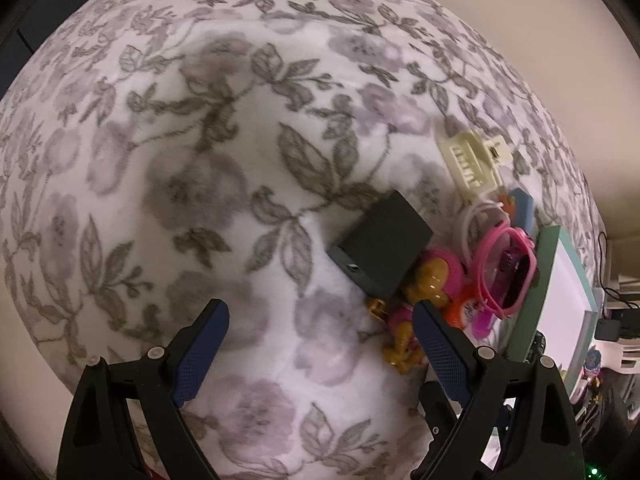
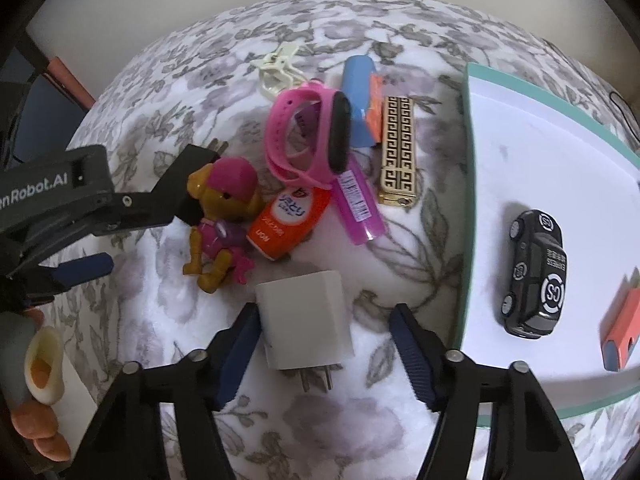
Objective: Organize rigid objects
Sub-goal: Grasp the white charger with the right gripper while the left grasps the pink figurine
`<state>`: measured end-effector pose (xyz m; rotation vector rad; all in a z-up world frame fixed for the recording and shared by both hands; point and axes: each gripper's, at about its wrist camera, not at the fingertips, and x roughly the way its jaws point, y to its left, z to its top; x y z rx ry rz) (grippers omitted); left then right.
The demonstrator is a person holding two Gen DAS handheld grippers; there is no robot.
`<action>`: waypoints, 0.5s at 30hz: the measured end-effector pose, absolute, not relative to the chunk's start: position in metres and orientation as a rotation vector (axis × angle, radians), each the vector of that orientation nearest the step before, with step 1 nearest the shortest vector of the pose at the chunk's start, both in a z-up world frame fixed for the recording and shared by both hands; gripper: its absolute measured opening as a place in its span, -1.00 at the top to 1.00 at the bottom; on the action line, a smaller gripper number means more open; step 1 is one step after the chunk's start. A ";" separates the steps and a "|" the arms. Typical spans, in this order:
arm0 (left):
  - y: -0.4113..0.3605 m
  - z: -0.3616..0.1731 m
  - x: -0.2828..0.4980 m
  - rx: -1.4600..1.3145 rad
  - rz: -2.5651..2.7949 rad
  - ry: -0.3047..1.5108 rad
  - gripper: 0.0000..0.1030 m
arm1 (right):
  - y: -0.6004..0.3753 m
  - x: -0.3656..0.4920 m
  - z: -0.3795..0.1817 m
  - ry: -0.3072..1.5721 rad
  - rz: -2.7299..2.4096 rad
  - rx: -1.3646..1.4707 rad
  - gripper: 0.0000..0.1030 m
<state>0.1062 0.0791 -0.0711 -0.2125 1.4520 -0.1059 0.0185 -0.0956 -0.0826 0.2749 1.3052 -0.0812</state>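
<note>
Crowding the white charger [image 2: 306,320]: puppy toy [image 2: 222,216], orange tube [image 2: 290,220], tray [image 2: 466,208].

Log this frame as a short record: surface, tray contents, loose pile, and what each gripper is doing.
surface: floral blanket
tray: tray holds toy car and orange block
loose pile: pink watch, dog figure, orange bottle, gold lighter, black box
left gripper: left gripper open, nothing between its fingers
right gripper: right gripper around white charger; one finger touches it, the other stands clear
</note>
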 end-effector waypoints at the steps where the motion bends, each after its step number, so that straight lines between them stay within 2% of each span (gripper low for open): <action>1: 0.080 -0.072 0.106 -0.214 -0.114 1.455 -0.81 | -0.098 0.018 -0.082 1.307 -0.083 0.284 -0.18; 7: 0.060 -0.073 0.101 -0.178 -0.158 1.454 -0.80 | -0.113 0.009 -0.078 1.310 -0.083 0.339 0.08; 12: 0.031 -0.075 0.099 -0.130 -0.189 1.452 -0.80 | -0.116 0.006 -0.078 1.321 -0.070 0.353 0.08; 15: 0.014 -0.078 0.098 -0.115 -0.207 1.457 -0.71 | -0.116 -0.001 -0.075 1.328 -0.067 0.339 0.09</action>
